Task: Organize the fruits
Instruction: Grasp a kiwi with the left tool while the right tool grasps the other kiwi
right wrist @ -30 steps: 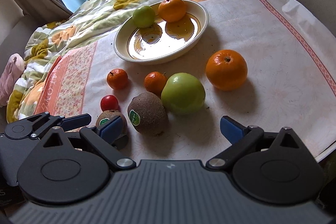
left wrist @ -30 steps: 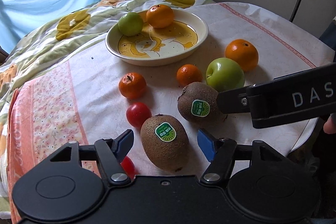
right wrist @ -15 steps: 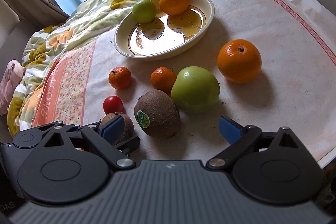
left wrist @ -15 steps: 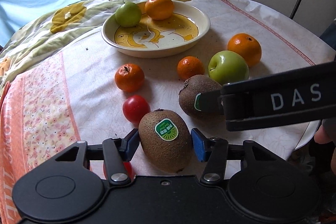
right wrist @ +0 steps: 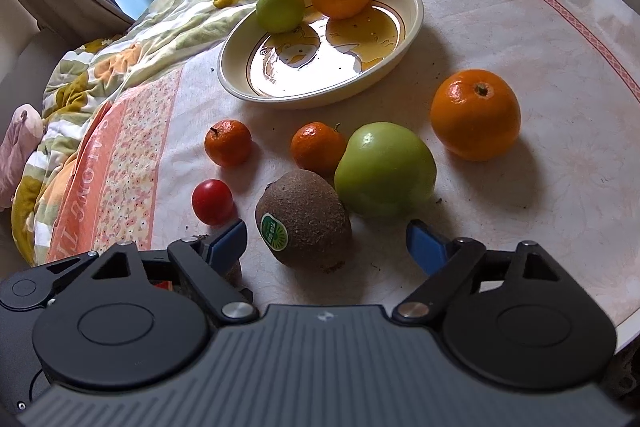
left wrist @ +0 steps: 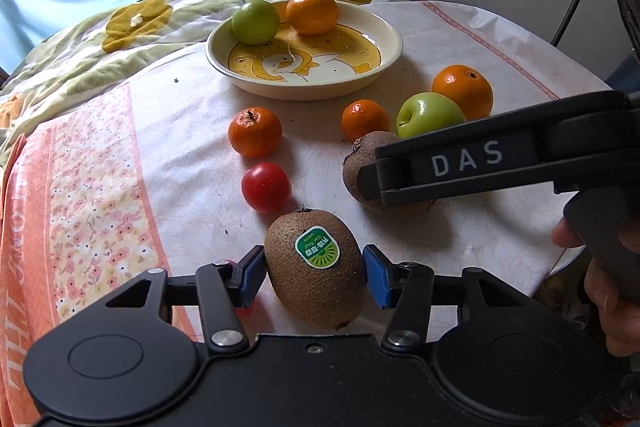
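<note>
My left gripper (left wrist: 315, 271) is shut on a brown kiwi with a green sticker (left wrist: 316, 273), its blue pads touching both sides. My right gripper (right wrist: 328, 239) is open, with a second kiwi (right wrist: 303, 217) just ahead between its fingers; it also shows in the left wrist view (left wrist: 362, 169), half hidden by the right gripper's black body. A yellow plate (left wrist: 384, 63) at the back holds a green fruit (left wrist: 255, 22) and an orange (left wrist: 312, 13). Loose on the table: a green apple (right wrist: 384, 173), a big orange (right wrist: 475, 114), two small mandarins (right wrist: 228, 142) (right wrist: 318, 148) and a red tomato (right wrist: 212, 201).
The round table has a pale cloth with an orange floral strip (left wrist: 80, 187) on the left. A striped quilt (left wrist: 120, 27) lies behind the table. The table's edge (right wrist: 624, 331) runs close on the right. Another small red fruit (left wrist: 244, 307) peeks under my left finger.
My left gripper has closed from open onto the near kiwi. My right gripper has moved forward to the left, so the second kiwi now lies between its open fingers.
</note>
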Demonstrator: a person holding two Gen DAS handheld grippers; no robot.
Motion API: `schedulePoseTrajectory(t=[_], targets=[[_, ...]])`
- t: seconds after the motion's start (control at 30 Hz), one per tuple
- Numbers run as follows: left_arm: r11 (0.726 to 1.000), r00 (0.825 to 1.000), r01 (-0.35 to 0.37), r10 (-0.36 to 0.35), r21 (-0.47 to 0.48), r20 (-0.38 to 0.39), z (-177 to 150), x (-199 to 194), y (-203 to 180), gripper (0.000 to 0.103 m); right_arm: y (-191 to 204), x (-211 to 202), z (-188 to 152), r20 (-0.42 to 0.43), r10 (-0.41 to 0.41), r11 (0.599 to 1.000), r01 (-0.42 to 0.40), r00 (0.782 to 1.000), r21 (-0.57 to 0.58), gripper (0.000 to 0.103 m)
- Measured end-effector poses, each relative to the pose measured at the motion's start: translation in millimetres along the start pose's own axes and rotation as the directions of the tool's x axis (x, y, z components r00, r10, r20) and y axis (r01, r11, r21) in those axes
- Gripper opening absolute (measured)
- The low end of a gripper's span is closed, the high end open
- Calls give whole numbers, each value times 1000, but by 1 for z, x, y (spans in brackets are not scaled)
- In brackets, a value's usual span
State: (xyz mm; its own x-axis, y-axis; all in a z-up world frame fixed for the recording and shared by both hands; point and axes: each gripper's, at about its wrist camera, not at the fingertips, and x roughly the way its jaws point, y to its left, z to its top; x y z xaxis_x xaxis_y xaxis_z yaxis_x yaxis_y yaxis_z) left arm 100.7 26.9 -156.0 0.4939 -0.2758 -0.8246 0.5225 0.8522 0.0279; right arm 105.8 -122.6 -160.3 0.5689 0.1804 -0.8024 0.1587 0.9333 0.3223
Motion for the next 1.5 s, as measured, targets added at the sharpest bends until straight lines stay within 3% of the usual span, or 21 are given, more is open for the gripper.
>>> schedulePoseTrajectory(t=[0.23,0.5,0.63,0.73,0.9,1.5], targets=[[1000,1000,-19,18,19,13,-2,-4,-5,57,6,10,0,-11,2,1000,-3,1000,-20,94],[1000,999,-26,26,10,25,-3,-12,-3,57,12,11,2,-18,15,999,-16,1000,-41,82],[999,999,-32,32,13,31,-5,-15,-2,57,20,16,2,-9,0,994,-1,1000,-105,81],[999,999,-34,34,9,33,-6,-18,1,57,27,18,3,2,-26,988,26,1000,-154,71],[999,998,-36,36,3,42,-5,-23,1,57,29,17,4,2,-26,985,26,1000,-172,70],[997,989,-27,37,-69,143,14,-83,5,57,37,-70,33,93,25,986,-9,995,-167,70]])
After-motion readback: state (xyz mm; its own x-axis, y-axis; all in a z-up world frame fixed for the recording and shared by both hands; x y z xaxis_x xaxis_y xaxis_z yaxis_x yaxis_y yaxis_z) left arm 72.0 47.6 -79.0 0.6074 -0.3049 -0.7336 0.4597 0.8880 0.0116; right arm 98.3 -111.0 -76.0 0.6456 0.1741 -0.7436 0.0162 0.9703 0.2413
